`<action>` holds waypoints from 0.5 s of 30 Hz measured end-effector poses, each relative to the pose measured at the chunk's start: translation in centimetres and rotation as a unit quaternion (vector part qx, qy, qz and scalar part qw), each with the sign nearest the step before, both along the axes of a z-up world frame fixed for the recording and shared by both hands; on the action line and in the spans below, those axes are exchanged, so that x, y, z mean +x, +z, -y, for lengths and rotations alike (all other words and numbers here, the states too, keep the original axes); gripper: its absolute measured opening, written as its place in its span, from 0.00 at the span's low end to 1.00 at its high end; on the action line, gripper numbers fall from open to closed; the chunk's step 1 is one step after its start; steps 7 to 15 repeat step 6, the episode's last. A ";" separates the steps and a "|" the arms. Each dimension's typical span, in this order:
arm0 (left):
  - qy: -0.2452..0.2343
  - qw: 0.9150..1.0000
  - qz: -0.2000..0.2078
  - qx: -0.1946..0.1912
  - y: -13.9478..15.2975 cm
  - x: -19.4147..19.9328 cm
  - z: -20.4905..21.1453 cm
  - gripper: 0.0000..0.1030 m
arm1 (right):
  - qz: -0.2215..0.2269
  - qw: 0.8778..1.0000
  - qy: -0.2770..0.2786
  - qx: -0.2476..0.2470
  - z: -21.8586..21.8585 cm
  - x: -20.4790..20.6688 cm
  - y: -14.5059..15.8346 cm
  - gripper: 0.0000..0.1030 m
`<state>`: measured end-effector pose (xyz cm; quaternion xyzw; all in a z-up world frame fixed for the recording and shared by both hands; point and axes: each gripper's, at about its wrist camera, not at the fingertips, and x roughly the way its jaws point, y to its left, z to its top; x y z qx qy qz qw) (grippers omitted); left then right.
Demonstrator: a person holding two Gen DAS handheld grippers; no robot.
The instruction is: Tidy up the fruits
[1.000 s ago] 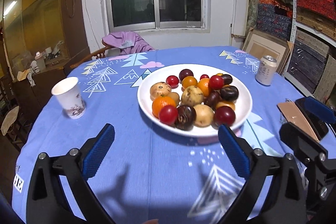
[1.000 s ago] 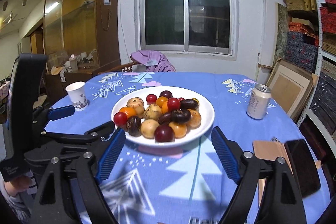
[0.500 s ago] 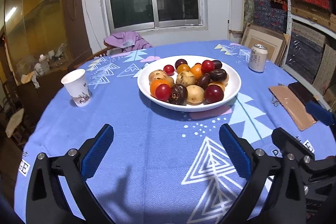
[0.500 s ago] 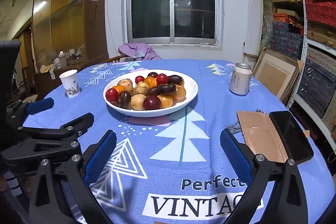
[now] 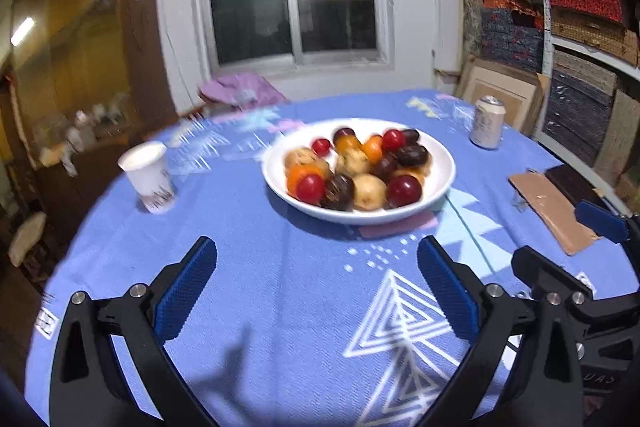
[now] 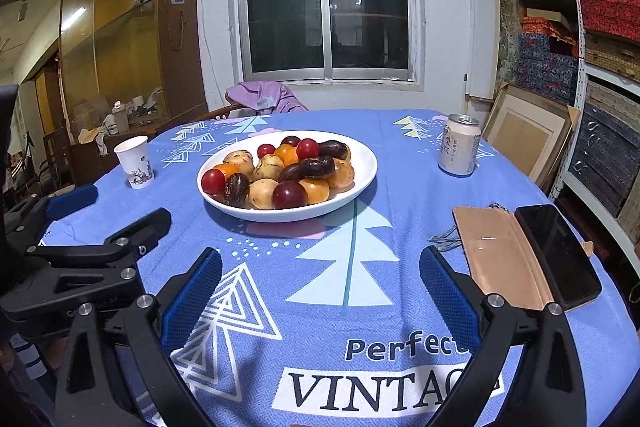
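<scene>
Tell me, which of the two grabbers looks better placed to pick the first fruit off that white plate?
Probably left, narrowly. Both the left gripper and right gripper are open and empty, short of the plate, which sits a bit nearer in the left view.

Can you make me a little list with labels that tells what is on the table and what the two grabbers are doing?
table cover: blue patterned cloth
middle: white round bowl heaped with red, orange, tan and dark fruits
left side: white paper cup
right side: pale drink can; tan case with black phone
left gripper: open, empty
right gripper: open, empty
</scene>
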<state>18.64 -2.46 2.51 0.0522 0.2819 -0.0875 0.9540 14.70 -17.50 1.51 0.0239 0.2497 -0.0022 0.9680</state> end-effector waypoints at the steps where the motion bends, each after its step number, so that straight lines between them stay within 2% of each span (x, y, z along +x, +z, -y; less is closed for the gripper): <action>1: -0.001 1.000 -0.008 -0.006 -0.2 0.2 -0.1 0.96 | -0.001 1.000 -0.001 -0.001 0.0 0.0 0.0 0.97; 4: 0.003 1.000 -0.002 0.004 -0.2 0.2 0.0 0.96 | -0.003 1.000 0.000 -0.003 -0.1 0.1 -0.1 0.97; 15: 0.002 1.000 -0.001 0.002 -0.2 0.2 0.0 0.96 | -0.002 1.000 0.000 -0.003 -0.1 0.1 -0.1 0.97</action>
